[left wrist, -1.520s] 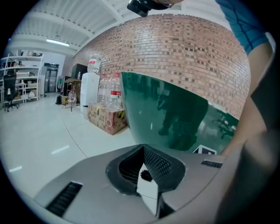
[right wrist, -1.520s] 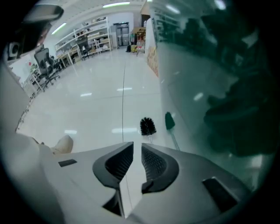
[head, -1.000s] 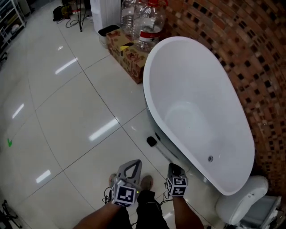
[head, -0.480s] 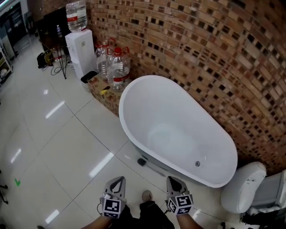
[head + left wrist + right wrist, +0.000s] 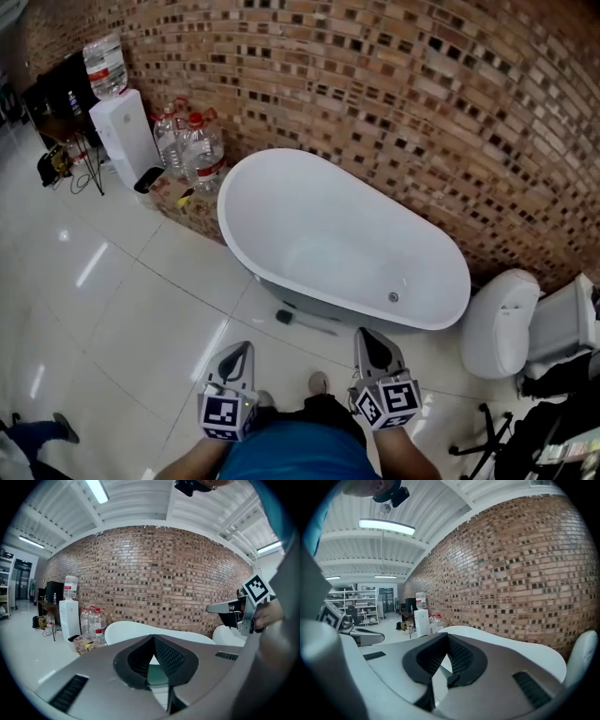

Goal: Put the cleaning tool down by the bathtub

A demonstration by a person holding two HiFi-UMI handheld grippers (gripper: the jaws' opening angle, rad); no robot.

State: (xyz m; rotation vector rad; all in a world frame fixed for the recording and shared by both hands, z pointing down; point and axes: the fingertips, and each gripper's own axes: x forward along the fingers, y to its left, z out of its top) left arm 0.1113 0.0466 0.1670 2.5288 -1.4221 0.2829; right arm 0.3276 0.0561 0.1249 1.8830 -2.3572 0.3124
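Head view: glossy white tiled floor with light streaks on it, curved brick wall behind. White oval bathtub stands against the wall, its long side running from upper left to lower right. Cleaning tool lies flat on the floor just beside the tub's near side, apart from both grippers. Its long axis runs about parallel with that side, dark head at the left end, thin handle pointing right and a bit toward the camera. Water dispenser, water bottles and a cardboard box sit left of the tub, toilet at its right end. Left gripper and right gripper are at the bottom of the frame, side by side, both pointing toward the tub, well apart from the tool.

Left gripper view: jaws closed tip to tip, nothing between them. The tub and brick wall are ahead, the dispenser and bottles at left, and the right gripper shows at the right edge (marker cube visible). White ribbed ceiling overhead.

Right gripper view: jaws closed, empty. The tub rim is just ahead, the brick wall curves off right, a strip light hangs overhead, and shelving stands far back at left.
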